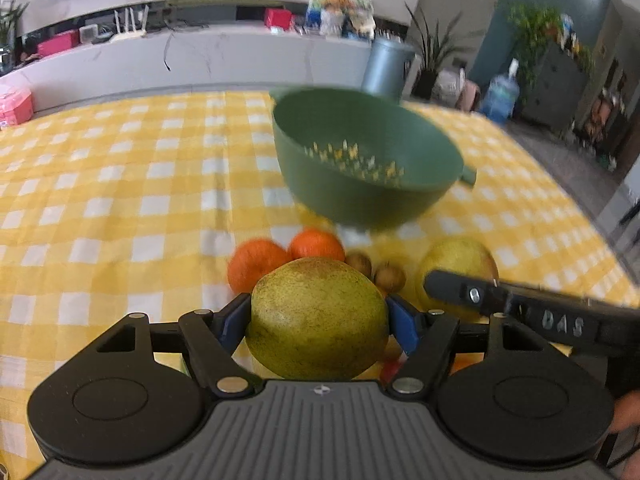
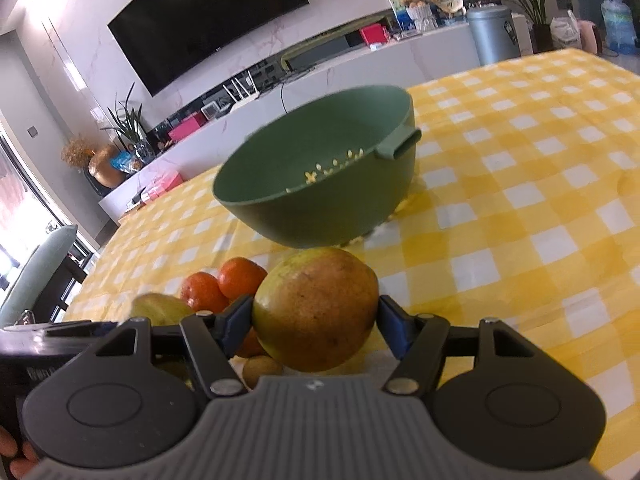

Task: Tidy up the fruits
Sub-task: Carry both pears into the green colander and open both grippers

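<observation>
My left gripper (image 1: 318, 304) is shut on a big yellow-green fruit (image 1: 316, 320), its blue pads pressing both sides. My right gripper (image 2: 314, 306) is shut on a yellow-orange fruit (image 2: 316, 312). The two held fruits hang side by side over a small pile: two oranges (image 1: 256, 264) (image 1: 316, 244) and small brown fruits (image 1: 390, 278). In the left wrist view a finger of the right gripper (image 1: 452, 286) crosses the yellow-orange fruit (image 1: 460, 256). A green strainer bowl (image 1: 360, 196) (image 2: 320, 216) stands just beyond the pile, with no fruit visible inside.
A yellow-and-white checked cloth (image 1: 120, 200) covers the table. Past the far edge stand a low white cabinet (image 1: 200, 56) and a grey bin (image 1: 386, 66). A hand (image 1: 628, 412) shows at the lower right of the left wrist view.
</observation>
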`<state>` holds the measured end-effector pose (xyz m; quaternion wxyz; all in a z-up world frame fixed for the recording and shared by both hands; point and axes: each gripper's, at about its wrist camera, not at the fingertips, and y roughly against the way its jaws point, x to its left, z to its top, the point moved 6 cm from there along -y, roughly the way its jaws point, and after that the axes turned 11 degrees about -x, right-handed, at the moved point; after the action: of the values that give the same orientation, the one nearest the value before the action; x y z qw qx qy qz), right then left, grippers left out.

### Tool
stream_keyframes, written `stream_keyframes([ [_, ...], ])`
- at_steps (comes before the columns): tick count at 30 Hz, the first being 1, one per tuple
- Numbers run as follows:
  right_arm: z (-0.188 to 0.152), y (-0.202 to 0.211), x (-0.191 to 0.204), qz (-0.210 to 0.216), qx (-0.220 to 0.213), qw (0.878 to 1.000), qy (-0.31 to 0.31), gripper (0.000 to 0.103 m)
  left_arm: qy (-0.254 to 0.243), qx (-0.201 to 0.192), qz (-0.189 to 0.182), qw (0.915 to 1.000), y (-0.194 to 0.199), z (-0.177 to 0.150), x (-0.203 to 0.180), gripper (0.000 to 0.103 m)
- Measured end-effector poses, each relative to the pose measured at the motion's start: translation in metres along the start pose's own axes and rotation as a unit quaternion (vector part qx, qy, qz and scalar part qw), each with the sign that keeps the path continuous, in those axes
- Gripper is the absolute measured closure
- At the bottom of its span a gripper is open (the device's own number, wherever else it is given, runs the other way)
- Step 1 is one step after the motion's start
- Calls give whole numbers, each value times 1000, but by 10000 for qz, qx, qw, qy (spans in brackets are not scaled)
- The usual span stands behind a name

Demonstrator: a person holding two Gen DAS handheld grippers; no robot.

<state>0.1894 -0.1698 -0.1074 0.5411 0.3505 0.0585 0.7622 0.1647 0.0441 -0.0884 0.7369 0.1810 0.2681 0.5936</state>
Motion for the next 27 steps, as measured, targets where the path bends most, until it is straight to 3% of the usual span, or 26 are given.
stream_keyframes([
  [7,22,22,19,179,-313,9979,545,39,127,-285,-69,9995,13,36,-5,20],
  [16,73,20,26,104,-471,9879,1472,39,7,-371,-178,9992,-12,98,-14,20],
  [22,105,-17,34,128,-420,9739,2227,39,-47,-95,-272,9996,-56,118,-23,20],
  [27,104,-70,29,45,125,9571,2896,39,-104,272,-240,9993,-98,118,-23,20],
])
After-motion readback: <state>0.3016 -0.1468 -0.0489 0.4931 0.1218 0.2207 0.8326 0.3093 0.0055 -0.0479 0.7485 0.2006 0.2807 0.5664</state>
